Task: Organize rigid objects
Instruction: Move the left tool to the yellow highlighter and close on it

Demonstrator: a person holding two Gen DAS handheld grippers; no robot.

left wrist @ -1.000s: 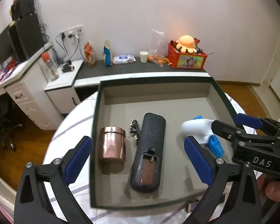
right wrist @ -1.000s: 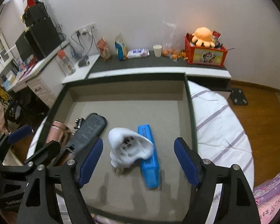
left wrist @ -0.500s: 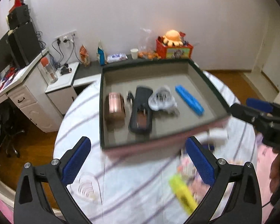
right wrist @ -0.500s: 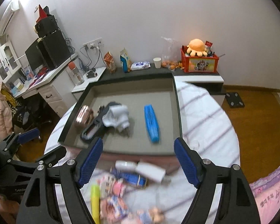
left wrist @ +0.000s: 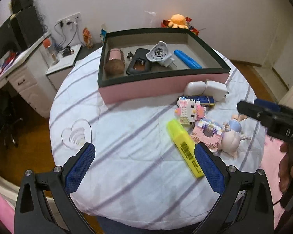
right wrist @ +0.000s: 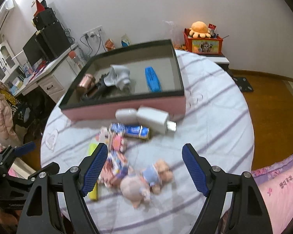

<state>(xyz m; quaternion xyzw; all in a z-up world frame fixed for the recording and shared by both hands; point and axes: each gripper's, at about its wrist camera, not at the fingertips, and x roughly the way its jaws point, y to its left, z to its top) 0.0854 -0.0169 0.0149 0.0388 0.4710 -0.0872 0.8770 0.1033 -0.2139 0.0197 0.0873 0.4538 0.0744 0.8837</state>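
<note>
A pink box with a dark rim (left wrist: 162,85) (right wrist: 127,107) stands at the far side of a round table. Inside lie a copper cup (left wrist: 115,62), a black case (left wrist: 138,65), a white plug device (left wrist: 158,53) and a blue bar (left wrist: 187,59) (right wrist: 152,79). In front of the box lie a white charger (left wrist: 215,89) (right wrist: 152,120), a white pod (left wrist: 195,88), a blue pack (right wrist: 133,129), a block figure (left wrist: 189,111), a yellow highlighter (left wrist: 184,146) and a pig doll (left wrist: 231,138) (right wrist: 144,179). My left gripper (left wrist: 144,167) hangs open above bare cloth. My right gripper (right wrist: 144,165) is open above the doll.
The table wears a white cloth with purple stripes (left wrist: 127,136). A white desk with a monitor (left wrist: 15,39) stands to the left, a low shelf with a red toy box (right wrist: 203,42) along the back wall. Wooden floor (right wrist: 271,101) lies to the right, pink bedding (right wrist: 279,191) near me.
Both grippers have pulled back from over the box toward the near side of the table. The loose items in front of the box have come into view. Both stay open and hold nothing.
</note>
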